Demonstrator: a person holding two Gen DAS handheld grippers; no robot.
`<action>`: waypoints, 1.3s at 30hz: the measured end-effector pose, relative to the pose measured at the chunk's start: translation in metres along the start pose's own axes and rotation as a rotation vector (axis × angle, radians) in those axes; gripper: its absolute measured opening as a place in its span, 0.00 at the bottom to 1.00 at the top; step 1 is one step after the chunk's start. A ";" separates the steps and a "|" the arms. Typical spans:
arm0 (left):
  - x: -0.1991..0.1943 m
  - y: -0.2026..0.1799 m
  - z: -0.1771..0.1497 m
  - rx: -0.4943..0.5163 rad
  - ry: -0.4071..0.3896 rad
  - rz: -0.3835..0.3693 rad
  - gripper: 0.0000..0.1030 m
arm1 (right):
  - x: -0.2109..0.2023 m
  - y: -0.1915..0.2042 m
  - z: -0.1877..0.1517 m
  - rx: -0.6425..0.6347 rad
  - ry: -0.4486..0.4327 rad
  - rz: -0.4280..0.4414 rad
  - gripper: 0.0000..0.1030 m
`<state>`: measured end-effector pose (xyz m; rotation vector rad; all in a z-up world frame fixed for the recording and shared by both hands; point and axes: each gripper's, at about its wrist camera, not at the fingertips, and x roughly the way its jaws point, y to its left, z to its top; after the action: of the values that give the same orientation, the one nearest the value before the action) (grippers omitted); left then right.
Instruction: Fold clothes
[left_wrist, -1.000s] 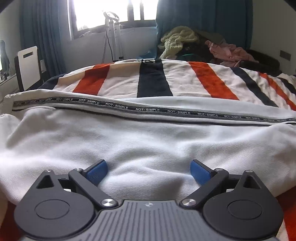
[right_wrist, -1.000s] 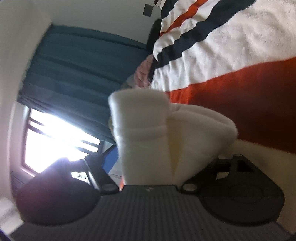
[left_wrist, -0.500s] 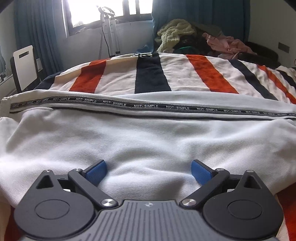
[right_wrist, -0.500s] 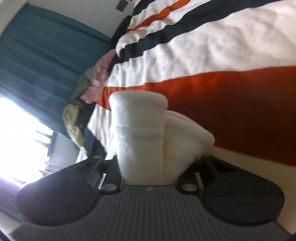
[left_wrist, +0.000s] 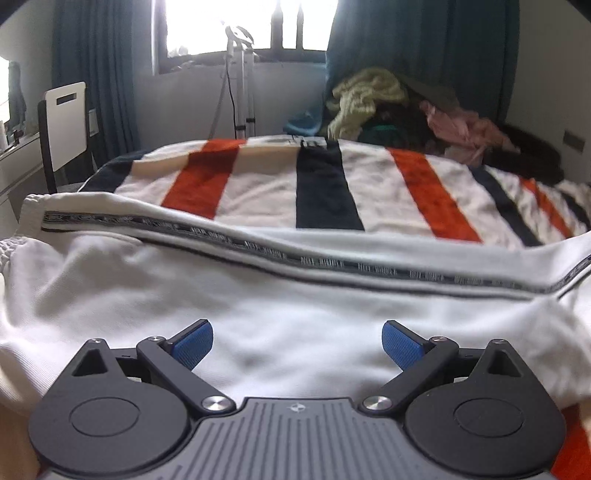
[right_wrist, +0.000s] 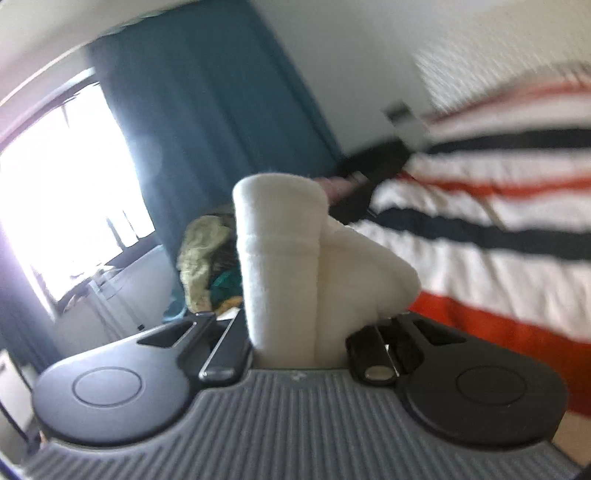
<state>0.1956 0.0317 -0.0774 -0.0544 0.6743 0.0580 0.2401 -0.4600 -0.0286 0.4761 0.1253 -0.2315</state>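
two tools noted, one per hand, over a striped bed (left_wrist: 325, 184).

left tool (left_wrist: 297, 341): spread wide, blue pads (left_wrist: 194, 341) well apart, nothing between them. hovers just above the white garment (left_wrist: 258, 314), angled down at it. no contact confirmed. likely kept low and ready so as to pin or pick up the near cloth once the fold comes across.

white garment: lies spread flat across the near part of the bed, lengthwise from left to right in the left view. appears to be trousers, judged from the elastic-looking gathered edge at far left and the printed tape stripe (left_wrist: 332, 264) running along its far side. lettering too blurred to read.

right tool (right_wrist: 295, 347): clamped on a bunched white cuff or leg end (right_wrist: 280, 236) of the same pale cloth. has just been closing, with the cloth between the jaws. fabric stands up out of the grip in thick layers, so several plies probably taken at once. pads themselves hidden behind the cloth. held off the bed, pointing roughly level, view heavily smeared. grasp at the end judged deliberate: gives control of the whole leg for carrying it over.

background: heap of unfolded clothes (left_wrist: 369, 99) at the far end of the bed, curtains, bright window.

stage judged early: first fold not yet laid.

risk: thick bunch may slip or drop unevenly.
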 end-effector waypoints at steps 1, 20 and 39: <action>-0.004 0.005 0.002 -0.026 -0.010 -0.020 0.96 | -0.004 0.019 0.001 -0.045 -0.012 0.011 0.13; -0.035 0.103 0.011 -0.426 -0.123 -0.072 0.96 | -0.018 0.234 -0.265 -0.832 0.307 0.303 0.15; -0.012 0.052 -0.008 -0.287 -0.031 -0.227 0.98 | -0.085 0.181 -0.156 -0.569 0.648 0.575 0.78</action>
<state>0.1781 0.0824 -0.0778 -0.4049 0.6210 -0.0627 0.1926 -0.2142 -0.0722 -0.0105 0.6559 0.5256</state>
